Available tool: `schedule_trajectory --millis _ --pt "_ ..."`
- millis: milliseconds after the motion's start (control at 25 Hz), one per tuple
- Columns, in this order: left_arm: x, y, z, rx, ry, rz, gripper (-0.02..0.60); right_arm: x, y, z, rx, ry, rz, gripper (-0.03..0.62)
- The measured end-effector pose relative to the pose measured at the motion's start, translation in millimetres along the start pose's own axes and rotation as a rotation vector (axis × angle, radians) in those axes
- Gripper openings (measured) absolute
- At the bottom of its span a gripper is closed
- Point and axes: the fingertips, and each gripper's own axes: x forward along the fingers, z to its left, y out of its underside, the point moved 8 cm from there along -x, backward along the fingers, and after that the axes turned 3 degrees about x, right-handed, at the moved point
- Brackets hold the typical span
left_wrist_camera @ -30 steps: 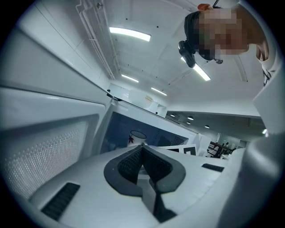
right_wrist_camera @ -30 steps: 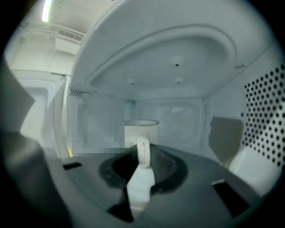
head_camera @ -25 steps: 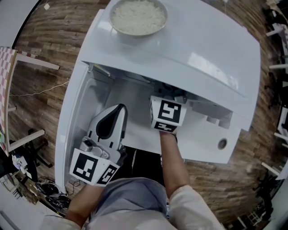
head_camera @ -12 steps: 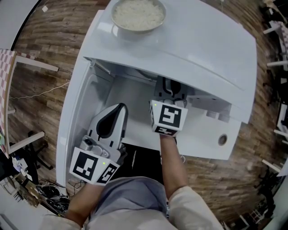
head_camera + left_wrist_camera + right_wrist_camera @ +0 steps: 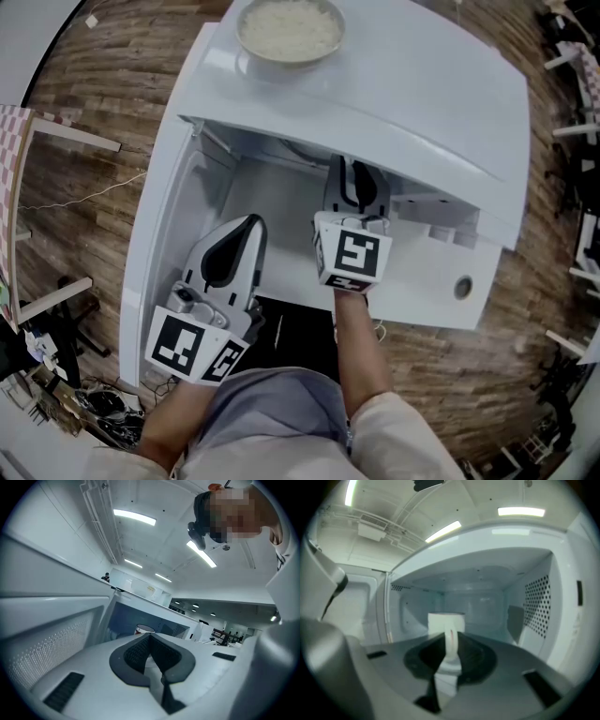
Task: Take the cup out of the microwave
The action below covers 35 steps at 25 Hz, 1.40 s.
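The white microwave (image 5: 412,84) stands with its door (image 5: 164,225) swung open to the left. In the right gripper view a white cup (image 5: 446,623) sits inside the cavity, its handle facing me. My right gripper (image 5: 450,644) is shut on that handle. From the head view the cup is hidden under the microwave's top, and my right gripper (image 5: 354,178) pokes into the cavity mouth. My left gripper (image 5: 246,230) hangs beside the open door, shut and empty. In the left gripper view its shut gripper (image 5: 151,641) points at the cavity, where the cup's rim (image 5: 145,629) shows.
A bowl of rice (image 5: 289,30) rests on the microwave's top at the back. The perforated inner face of the door (image 5: 51,639) is close on the left. The cavity's right wall (image 5: 536,606) has vent holes. Wooden floor surrounds the unit.
My right gripper has drawn back out of the cavity towards me, so more of its body shows below the microwave's top edge. The left gripper has stayed put.
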Motion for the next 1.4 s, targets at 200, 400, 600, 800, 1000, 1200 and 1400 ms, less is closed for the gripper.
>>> schedule_trajectory --millis 200,400,600,800,1000,1200,1400 --pt "0 -1 -1 -0.004 0.004 -0.002 0.014 -8 -2 -1 -0.001 -0.002 -0.005 0.074" --pt "0 -1 -1 -0.009 0.009 -0.002 0.014 -15 -1 -2 -0.001 0.001 -0.003 0.074" --pt "-1 -2 -1 -0.009 0.011 -0.007 0.014 -24 0 -2 0.002 0.0 0.003 0.074" --pt "2 -3 0 -0.012 0.014 -0.01 0.015 -32 -1 -1 0.005 -0.005 -0.002 0.074" --pt "3 -5 -3 -0.013 0.018 -0.014 0.014 -43 -6 -1 0.019 0.005 0.022 0.074" --pt "5 -8 -4 -0.017 0.018 -0.021 0.014 -57 -2 -2 0.006 -0.009 0.025 0.074" --pt "6 -11 -5 -0.034 0.022 -0.029 0.014 -67 0 2 0.0 -0.04 0.015 0.074"
